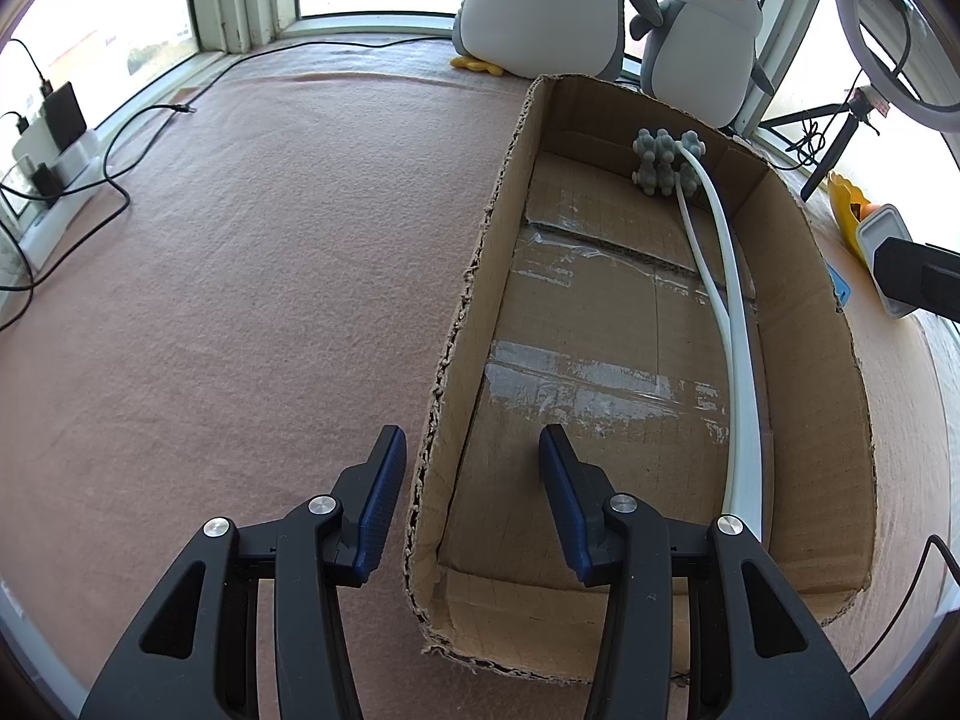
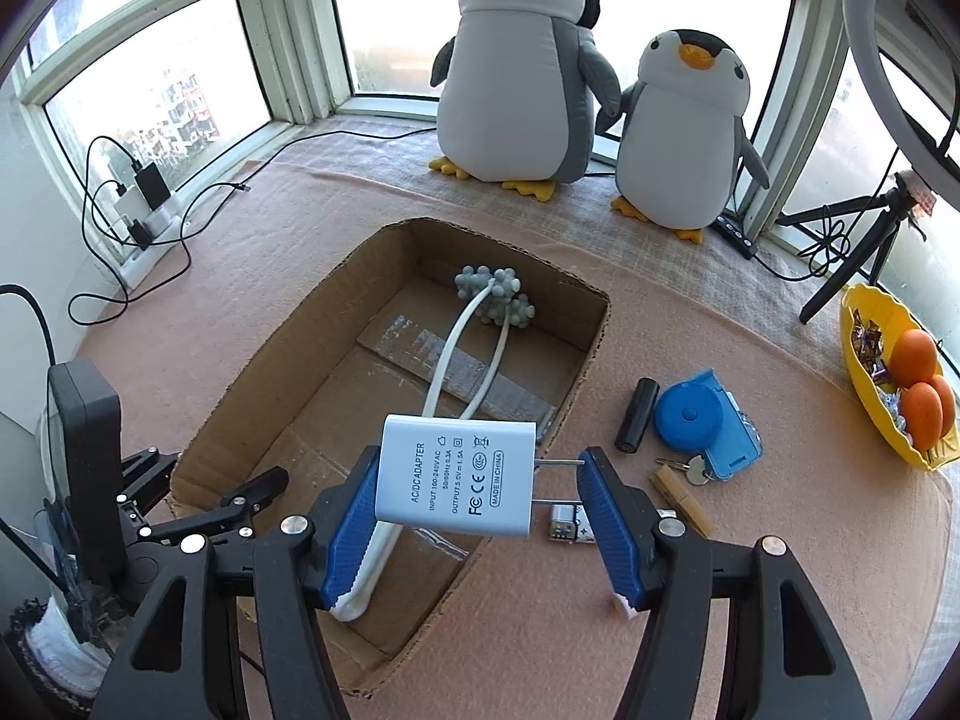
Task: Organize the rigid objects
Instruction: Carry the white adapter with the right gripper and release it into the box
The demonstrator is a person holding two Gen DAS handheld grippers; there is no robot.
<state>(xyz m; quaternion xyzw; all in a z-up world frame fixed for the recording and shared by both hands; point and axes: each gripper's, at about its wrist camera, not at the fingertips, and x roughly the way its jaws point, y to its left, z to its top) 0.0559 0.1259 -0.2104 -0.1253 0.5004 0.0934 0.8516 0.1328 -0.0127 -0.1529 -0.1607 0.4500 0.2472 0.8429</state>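
An open cardboard box point(image 2: 588, 324) point(image 1: 474, 276) lies on the pink mat. Inside it lies a white-handled massager with grey knobbly balls point(image 2: 495, 297) point(image 1: 666, 162). My right gripper point(image 2: 480, 510) is shut on a white AC/DC adapter point(image 2: 456, 474), gripped end to end with its metal prongs against the right finger, held above the box's near right wall. My left gripper point(image 1: 471, 471) is open and empty, straddling the box's left wall near its front corner. It also shows in the right wrist view point(image 2: 234, 480) at the box's left front.
Right of the box lie a black cylinder point(image 2: 636, 414), a blue tape measure point(image 2: 687, 414), a blue case with keys point(image 2: 732, 438), a wooden clothespin point(image 2: 681, 498) and a small battery-like item point(image 2: 567, 525). A yellow bowl with oranges point(image 2: 894, 384), two penguin plushies point(image 2: 516, 66), a tripod point(image 2: 852, 246) and cables point(image 2: 132, 222) stand around.
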